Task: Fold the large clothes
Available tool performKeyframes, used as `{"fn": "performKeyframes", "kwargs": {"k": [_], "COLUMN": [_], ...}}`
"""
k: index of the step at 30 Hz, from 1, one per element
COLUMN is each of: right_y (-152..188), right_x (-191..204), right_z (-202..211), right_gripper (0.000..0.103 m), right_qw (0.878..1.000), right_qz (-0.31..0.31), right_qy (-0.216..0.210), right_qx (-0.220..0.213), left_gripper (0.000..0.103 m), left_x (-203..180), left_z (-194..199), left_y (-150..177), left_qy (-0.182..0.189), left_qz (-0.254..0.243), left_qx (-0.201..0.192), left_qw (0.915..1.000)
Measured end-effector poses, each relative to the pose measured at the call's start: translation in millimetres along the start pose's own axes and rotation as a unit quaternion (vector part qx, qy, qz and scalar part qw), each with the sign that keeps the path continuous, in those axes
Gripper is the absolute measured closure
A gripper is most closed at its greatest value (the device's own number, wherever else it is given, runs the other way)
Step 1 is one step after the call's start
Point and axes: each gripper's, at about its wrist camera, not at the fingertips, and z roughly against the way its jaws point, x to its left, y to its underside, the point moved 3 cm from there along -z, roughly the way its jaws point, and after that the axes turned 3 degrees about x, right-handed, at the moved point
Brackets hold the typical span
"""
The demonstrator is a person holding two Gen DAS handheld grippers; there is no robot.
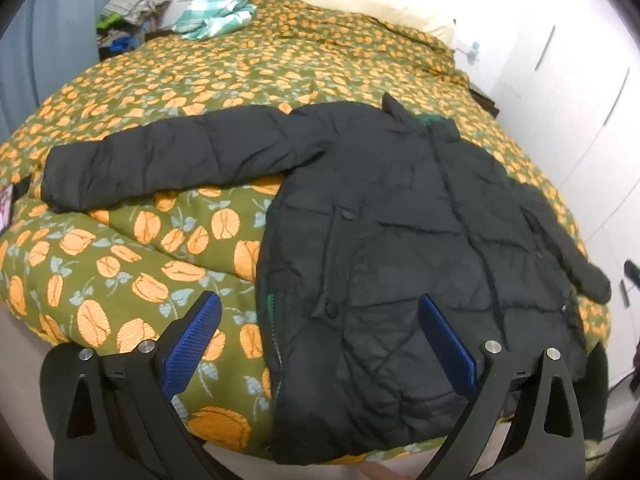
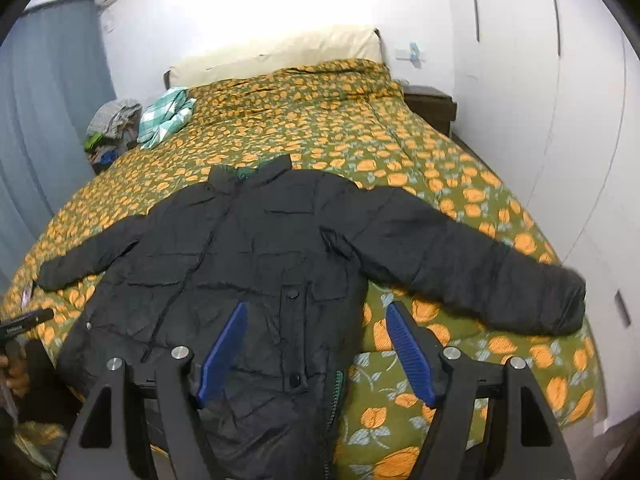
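- A black quilted puffer jacket [image 1: 400, 240] lies spread flat, front up, sleeves out to both sides, on the near end of a bed's green quilt with orange flowers [image 1: 168, 248].
- The left gripper [image 1: 320, 324] hovers above its hem, jaws wide, holding nothing.
- The right gripper [image 2: 316, 336] likewise hangs parted and empty.
- A teal checked cloth [image 2: 166, 114] lies near the cream pillow [image 2: 280, 54].

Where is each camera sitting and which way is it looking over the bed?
Left wrist view: rides the left tool, angled down over the black puffy quilted jacket, toward its left half; both blue-padded fingers show, spread wide, gripping nothing.
Right wrist view: rides the right tool, angled down over the jacket's right half; its blue fingers stand apart, gripping nothing; the left tool's tip and a hand show at the left edge.
Shared: the jacket, the green orange-flowered bedspread, the cream pillow.
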Motion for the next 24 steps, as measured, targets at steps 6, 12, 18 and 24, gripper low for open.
{"fn": "performKeyframes", "kwargs": {"k": [6,12,18,24], "right_y": [0,5,17,25], "right_x": [-20,-38,-53,-62], "right_z": [1,-5,-14,-18], "right_gripper": [0.029,0.029,0.029,0.029], "right_qw": [0.999,0.996,0.992,0.989], "right_qz": [-0.036,-0.084,-0.125,-0.143], "right_qy": [0.012,0.012,0.009,0.012], "right_qx": [-0.002,0.003,0.018,0.025], "left_gripper": [0.004,0.004,0.004,0.004], "left_x": [3,1,1,2], "left_z": [1,-2,-2,-3], "left_y": [-3,1,1,1], "left_qy": [-0.008,-0.018,-0.028,-0.029], "left_qz": [0.004,-0.002,-0.008,-0.003], "left_qx": [-0.009,-0.002,-0.003,0.000], "left_qw": [0.9999,0.9998,0.9996,0.9996]}}
